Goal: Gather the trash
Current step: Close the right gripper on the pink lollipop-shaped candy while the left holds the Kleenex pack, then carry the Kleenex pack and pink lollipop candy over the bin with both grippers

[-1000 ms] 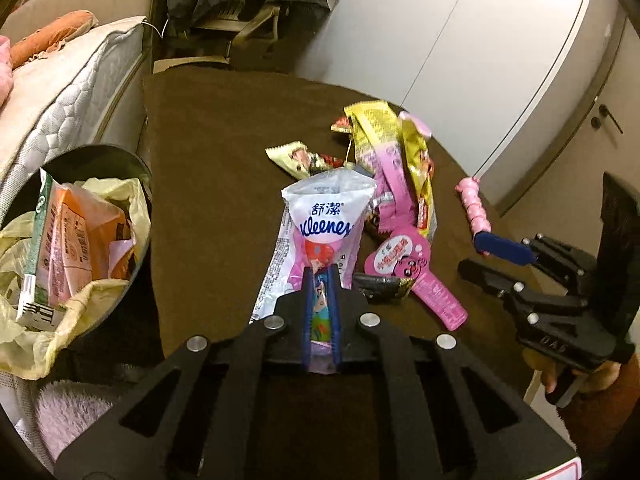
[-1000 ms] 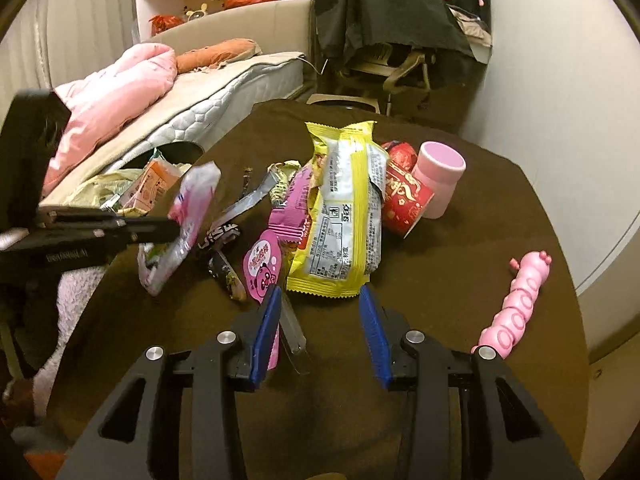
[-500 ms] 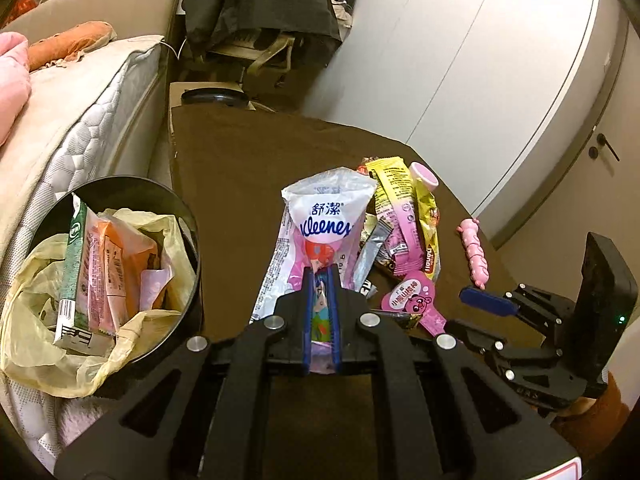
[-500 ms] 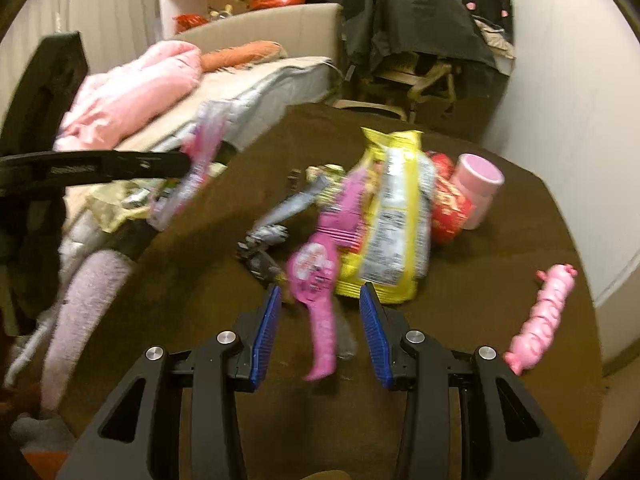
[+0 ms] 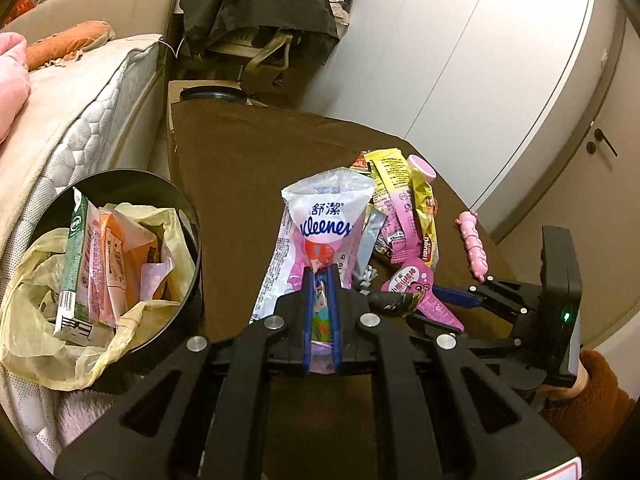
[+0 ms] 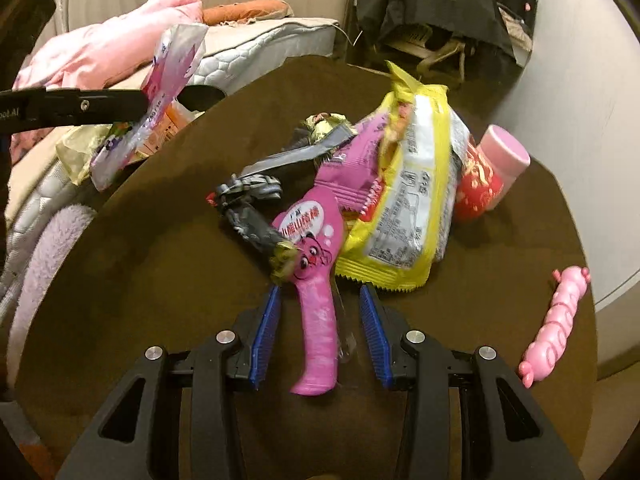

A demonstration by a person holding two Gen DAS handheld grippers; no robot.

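While the left gripper pinches the Kleenex wrapper aloft beside the bin, the right gripper gapes around a pink wrapper, seemingly not touching it.

The black round trash bin is hiding its lower wall behind the yellow plastic liner bag. The crumpled yellow snack wrapper is covering much of the red paper cup, whose print is blurring, possibly lettering.
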